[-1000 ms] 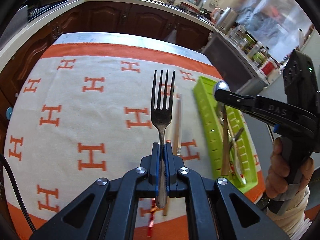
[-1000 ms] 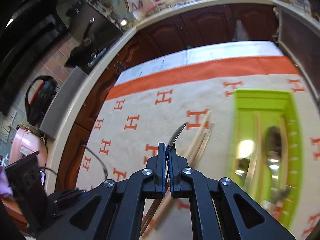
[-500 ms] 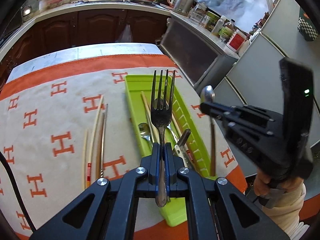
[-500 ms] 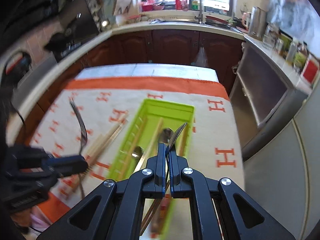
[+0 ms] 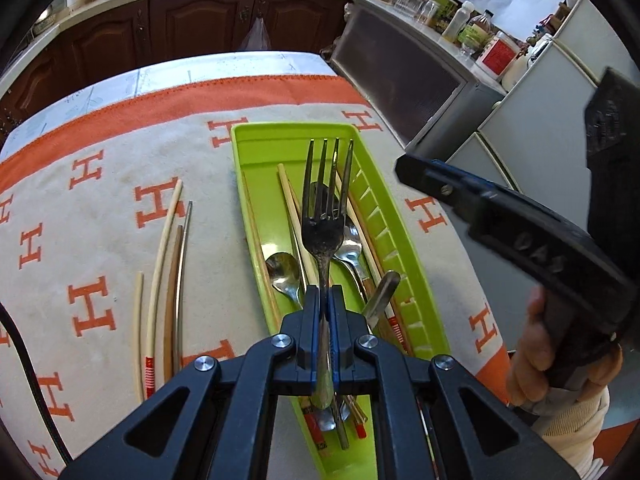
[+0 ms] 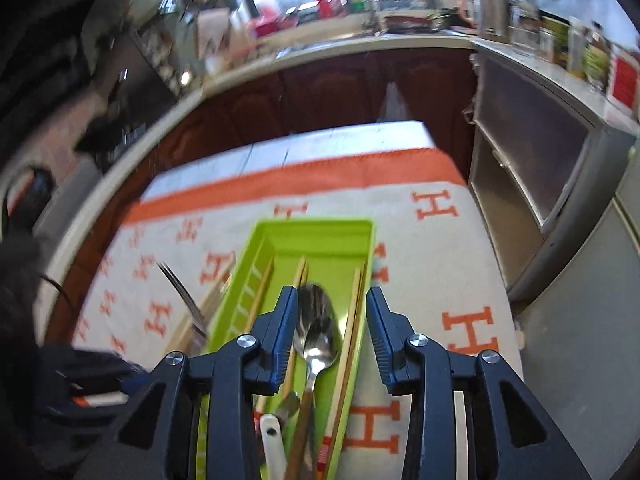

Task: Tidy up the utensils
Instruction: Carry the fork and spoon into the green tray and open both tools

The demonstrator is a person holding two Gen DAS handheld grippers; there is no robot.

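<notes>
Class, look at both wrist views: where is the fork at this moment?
The fork is clamped in the left claw, tines forward, above the green tray of spoons and chopsticks; the right wrist view shows it at the tray's left.

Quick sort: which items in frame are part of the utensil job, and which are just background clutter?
Job items:
- fork, clamped in the left gripper
- green tray with spoons and chopsticks already in it
- loose chopsticks on the cloth
- right gripper, jaws just opened over the tray, nothing between them

Background:
- patterned cloth
- countertop jars and bottles
- wooden cabinets
</notes>
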